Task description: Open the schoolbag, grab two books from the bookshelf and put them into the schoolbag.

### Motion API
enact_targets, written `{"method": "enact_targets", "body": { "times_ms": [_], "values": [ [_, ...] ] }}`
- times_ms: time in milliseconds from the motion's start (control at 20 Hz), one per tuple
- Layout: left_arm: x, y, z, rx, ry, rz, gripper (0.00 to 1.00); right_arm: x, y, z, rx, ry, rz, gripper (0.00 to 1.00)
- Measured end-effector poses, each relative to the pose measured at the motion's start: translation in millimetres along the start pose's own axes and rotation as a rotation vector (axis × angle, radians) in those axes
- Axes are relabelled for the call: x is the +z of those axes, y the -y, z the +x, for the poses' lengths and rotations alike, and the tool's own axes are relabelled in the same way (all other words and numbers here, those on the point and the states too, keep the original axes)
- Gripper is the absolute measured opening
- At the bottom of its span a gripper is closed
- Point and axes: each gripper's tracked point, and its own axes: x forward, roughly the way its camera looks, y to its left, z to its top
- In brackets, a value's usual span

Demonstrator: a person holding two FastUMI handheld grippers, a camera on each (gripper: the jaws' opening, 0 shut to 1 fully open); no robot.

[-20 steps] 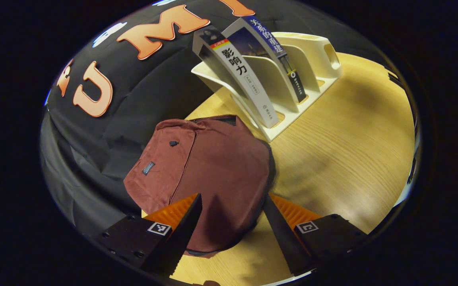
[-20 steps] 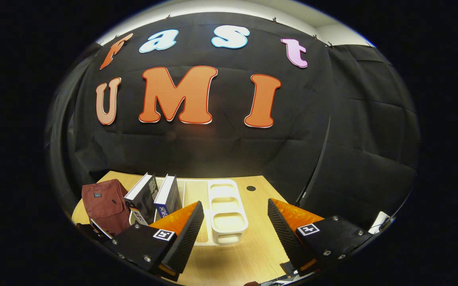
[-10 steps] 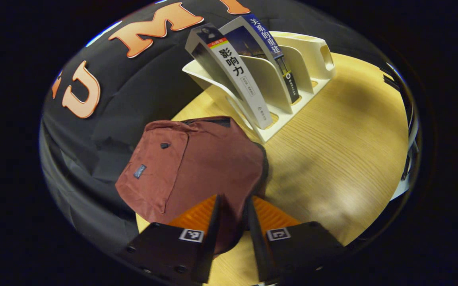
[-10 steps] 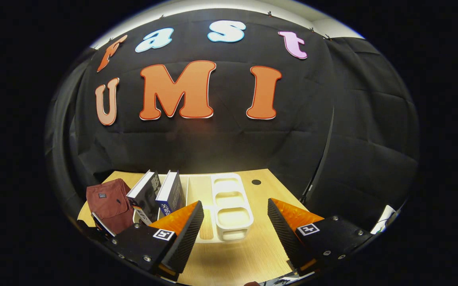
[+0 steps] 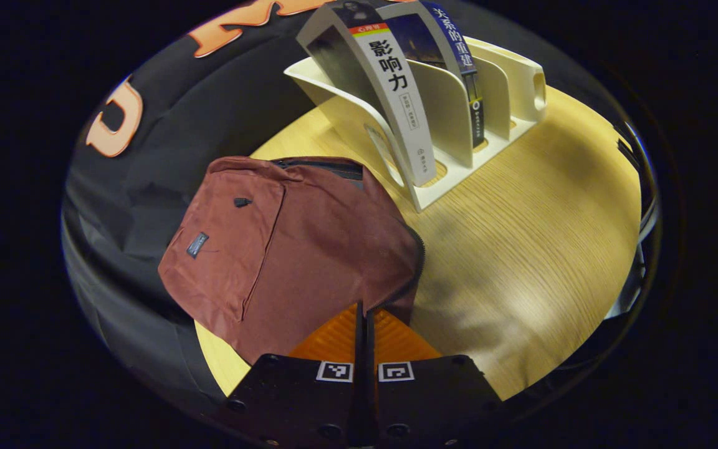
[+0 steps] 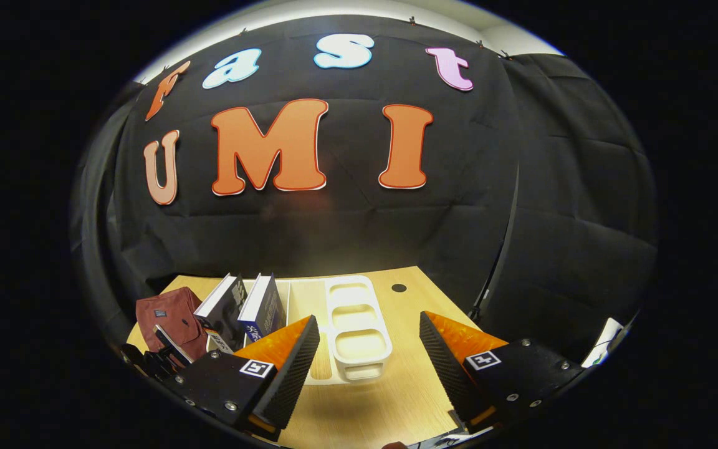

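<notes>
A dark red schoolbag (image 5: 296,249) lies flat on the wooden table (image 5: 521,237), its zipper running along the near right edge. My left gripper (image 5: 365,308) is shut right where that zipper line ends at the bag's near edge; the pull itself is hidden between the fingers. Behind the bag, a cream bookshelf (image 5: 502,93) holds a white-spined book (image 5: 396,106) and a blue-spined book (image 5: 459,68), both leaning. In the right gripper view, the schoolbag (image 6: 169,312) and the bookshelf (image 6: 356,330) lie ahead. My right gripper (image 6: 368,349) hovers open above the table, holding nothing.
The black cloth wall rises directly behind the table and wraps round the bag's left side. A small dark hole (image 6: 399,288) sits in the tabletop at the back right. Bare wood (image 5: 552,206) stretches to the right of the bookshelf.
My left gripper's fingers went from wide open to shut at the bag's near zipper edge and moved in closer. The right gripper stayed open, its view shifting only slightly.
</notes>
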Motion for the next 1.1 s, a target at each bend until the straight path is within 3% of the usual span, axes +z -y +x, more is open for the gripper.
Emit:
{"method": "enact_targets", "body": {
  "times_ms": [200, 550, 750, 950, 1100],
  "values": [
    [10.0, -9.2, -15.4, -0.137, -0.015, -0.096, 0.01, -8.8, -21.0, 0.3, 0.087, -0.059, 0.086, 0.96],
    [31.6, -45.3, -54.6, -0.284, -0.055, -0.220, 0.01, -4.9, -54.0, -0.3, 0.067, -0.046, 0.124, 0.96],
    [40.3, -91.0, -72.3, -0.338, -0.026, -0.108, 0.01, -17.8, -83.7, -10.8, -0.015, -0.075, 0.196, 0.96],
    [63.7, -149.3, -70.3, -0.277, 0.046, 0.094, 0.01, -26.7, -117.5, -23.4, -0.061, -0.093, 0.185, 0.96],
    [75.7, -177.1, -65.9, -0.245, 0.074, 0.136, 0.00, -29.9, -145.1, -33.5, -0.039, -0.133, 0.225, 0.96]
  ]
}}
